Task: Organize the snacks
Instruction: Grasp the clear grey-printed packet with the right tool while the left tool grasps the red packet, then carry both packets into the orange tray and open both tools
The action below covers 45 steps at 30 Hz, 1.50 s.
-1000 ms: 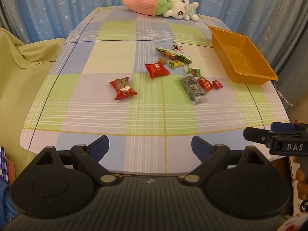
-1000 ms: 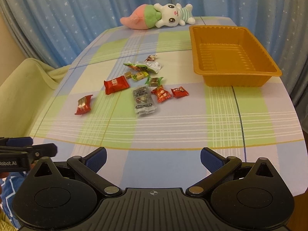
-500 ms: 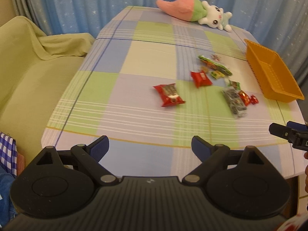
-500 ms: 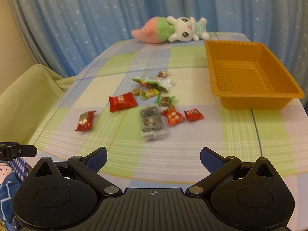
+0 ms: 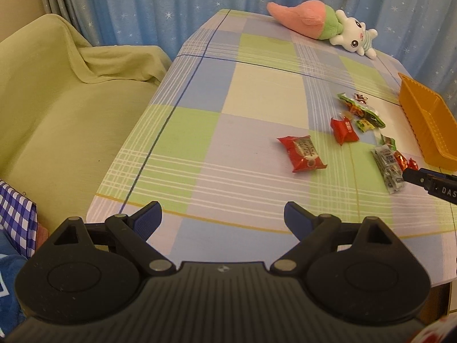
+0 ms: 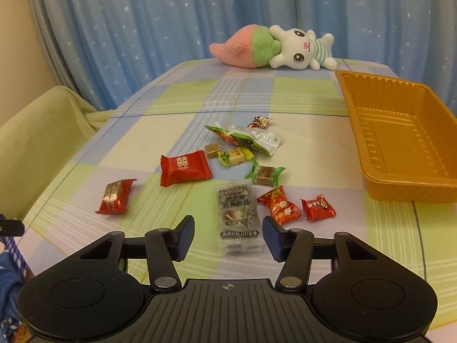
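Note:
Several wrapped snacks lie loose on the checked tablecloth [image 6: 300, 97]. A clear dark packet [image 6: 238, 213] lies right in front of my right gripper [image 6: 228, 235], which is open with its jaws either side of the packet's near end. Red packets [image 6: 184, 168] [image 6: 115, 195] lie to its left, small red candies [image 6: 278, 205] [image 6: 317, 207] to its right. An empty orange tray [image 6: 400, 131] stands at the right. My left gripper [image 5: 222, 219] is open and empty above the table's near edge; a red packet [image 5: 303, 153] lies ahead of it.
A plush rabbit with a pink carrot [image 6: 271, 47] lies at the table's far edge. A green-covered sofa [image 5: 57, 108] stands left of the table. Blue starred curtains [image 6: 171, 14] hang behind. A green-and-silver packet [image 6: 245, 138] lies beyond the candies.
My right gripper has moved forward and down to the clear dark packet and its jaws have narrowed. My left gripper has swung left, so the sofa fills more of its view.

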{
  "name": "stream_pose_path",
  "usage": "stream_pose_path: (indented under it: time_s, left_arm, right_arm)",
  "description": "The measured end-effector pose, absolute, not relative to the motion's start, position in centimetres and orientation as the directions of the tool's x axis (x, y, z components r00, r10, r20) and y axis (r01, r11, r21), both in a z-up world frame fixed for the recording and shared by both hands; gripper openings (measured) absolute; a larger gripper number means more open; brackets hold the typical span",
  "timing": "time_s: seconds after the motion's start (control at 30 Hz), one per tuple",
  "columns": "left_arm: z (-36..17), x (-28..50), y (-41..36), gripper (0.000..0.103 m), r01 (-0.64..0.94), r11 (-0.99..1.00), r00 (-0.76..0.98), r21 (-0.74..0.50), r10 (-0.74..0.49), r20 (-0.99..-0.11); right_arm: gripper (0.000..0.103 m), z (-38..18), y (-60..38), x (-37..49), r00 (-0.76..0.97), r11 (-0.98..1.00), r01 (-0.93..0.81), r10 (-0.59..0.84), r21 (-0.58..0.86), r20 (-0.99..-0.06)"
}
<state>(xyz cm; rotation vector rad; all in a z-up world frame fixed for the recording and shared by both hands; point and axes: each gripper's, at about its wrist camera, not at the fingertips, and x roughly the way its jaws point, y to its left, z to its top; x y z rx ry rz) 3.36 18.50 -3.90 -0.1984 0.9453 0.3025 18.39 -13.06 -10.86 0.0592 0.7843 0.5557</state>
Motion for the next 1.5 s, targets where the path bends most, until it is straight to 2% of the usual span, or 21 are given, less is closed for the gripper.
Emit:
stream_pose_path:
  time_s: [0.17,0.47,1.07,1.43,1.5]
  left_arm:
    - [-4.5,3.9,19.3,0.092,-0.345,0.938,0.538,-0.028,0.174,-0.824]
    - [-5.3,5.0,20.0,0.092,-0.341,0.940,0.533,-0.034,0.163,-0.830]
    - [-6.4,9.5,17.5,0.091,-0.224,0.973,0.572,-0.064,0.078,-0.817]
    - [-7.4,13.6,15.8,0.083,-0.165,0.979,0.595,-0.119,0.003,-0.803]
    - [-7.8,14.5,15.4,0.077,-0.158,0.979,0.589,-0.128,-0.011,-0.808]
  right_arm:
    - [0.047,-11.9,-12.1,20.1,0.566,0.859,-0.451,0.484,0.241,-0.667]
    - [0.045,-13.3,-10.7,22.0,0.563,0.870,-0.448,0.452,0.204,-0.692]
    - [0.038,-13.8,-9.5,22.6,0.569,0.877,-0.457,0.414,0.145,-0.711]
    - [0.037,-10.2,-11.7,20.8,0.611,0.883,-0.400,0.455,0.244,-0.648]
    - [0.037,-9.4,-12.5,20.4,0.624,0.890,-0.380,0.448,0.252,-0.640]
